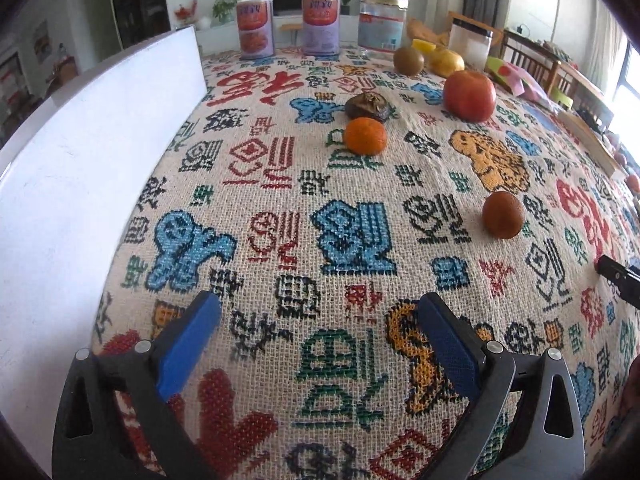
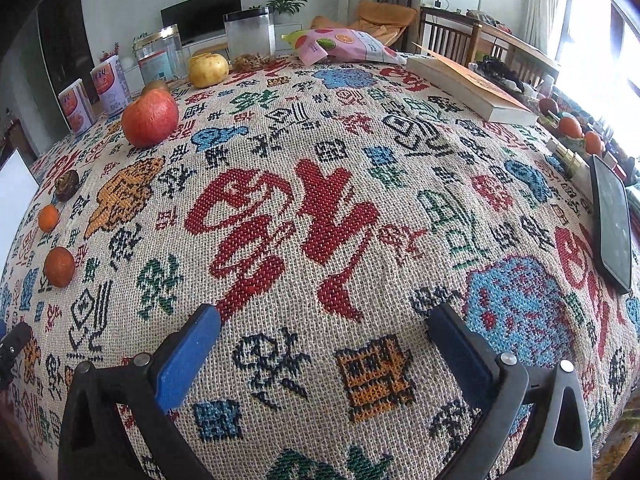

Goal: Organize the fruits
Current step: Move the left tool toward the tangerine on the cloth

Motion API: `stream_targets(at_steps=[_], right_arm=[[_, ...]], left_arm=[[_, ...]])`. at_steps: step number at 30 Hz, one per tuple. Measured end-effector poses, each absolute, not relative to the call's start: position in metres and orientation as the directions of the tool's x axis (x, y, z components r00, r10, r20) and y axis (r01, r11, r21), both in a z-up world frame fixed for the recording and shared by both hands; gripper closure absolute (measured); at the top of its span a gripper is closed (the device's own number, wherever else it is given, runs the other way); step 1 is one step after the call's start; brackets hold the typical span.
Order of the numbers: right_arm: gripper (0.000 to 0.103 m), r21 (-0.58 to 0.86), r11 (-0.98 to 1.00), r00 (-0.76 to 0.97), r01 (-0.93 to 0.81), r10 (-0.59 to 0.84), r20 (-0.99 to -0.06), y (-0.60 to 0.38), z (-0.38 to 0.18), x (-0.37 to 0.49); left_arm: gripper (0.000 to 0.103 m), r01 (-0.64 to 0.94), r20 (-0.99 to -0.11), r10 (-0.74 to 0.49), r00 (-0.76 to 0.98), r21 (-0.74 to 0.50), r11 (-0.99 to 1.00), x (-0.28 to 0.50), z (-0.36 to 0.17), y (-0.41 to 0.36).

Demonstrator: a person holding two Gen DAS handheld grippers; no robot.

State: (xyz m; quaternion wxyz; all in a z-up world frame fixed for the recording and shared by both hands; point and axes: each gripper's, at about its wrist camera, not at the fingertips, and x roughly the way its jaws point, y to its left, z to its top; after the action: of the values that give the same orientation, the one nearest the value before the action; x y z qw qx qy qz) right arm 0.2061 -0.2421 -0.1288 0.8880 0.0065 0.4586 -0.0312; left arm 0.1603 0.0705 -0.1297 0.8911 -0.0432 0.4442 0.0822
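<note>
both claws, left claw (image 1: 320,332) and right claw (image 2: 322,344), gape wide over bare tablecloth (image 1: 340,240); tangerine (image 1: 365,136), apple (image 1: 469,95) way ahead, phone (image 2: 611,220) off right

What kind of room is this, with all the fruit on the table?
Most likely a home living and dining room. A television stands against the far wall with potted plants beside it, wooden chairs stand nearby, and the table wears a woven tablecloth with fruit like an apple.

My left gripper (image 1: 320,344), jaws wide and empty, over the patterned desk (image 1: 280,208). Upper centre: mandarin (image 1: 365,136), dark dried fruit (image 1: 368,107); upper right: red apple (image 1: 469,95); right: brown fruit (image 1: 503,215). White board (image 1: 80,184) at left.
</note>
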Motion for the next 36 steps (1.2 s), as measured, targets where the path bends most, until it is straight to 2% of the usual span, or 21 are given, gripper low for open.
stream_targets(at_steps=[36], right_arm=[[0.000,-0.010,0.998,0.576,0.062,-0.044,-0.816,-0.2424,-0.1289,0.2050]], left_arm=[[0.001,-0.185,-0.801,0.110,0.589,-0.001,0.983,0.1614,-0.1308,0.0709]])
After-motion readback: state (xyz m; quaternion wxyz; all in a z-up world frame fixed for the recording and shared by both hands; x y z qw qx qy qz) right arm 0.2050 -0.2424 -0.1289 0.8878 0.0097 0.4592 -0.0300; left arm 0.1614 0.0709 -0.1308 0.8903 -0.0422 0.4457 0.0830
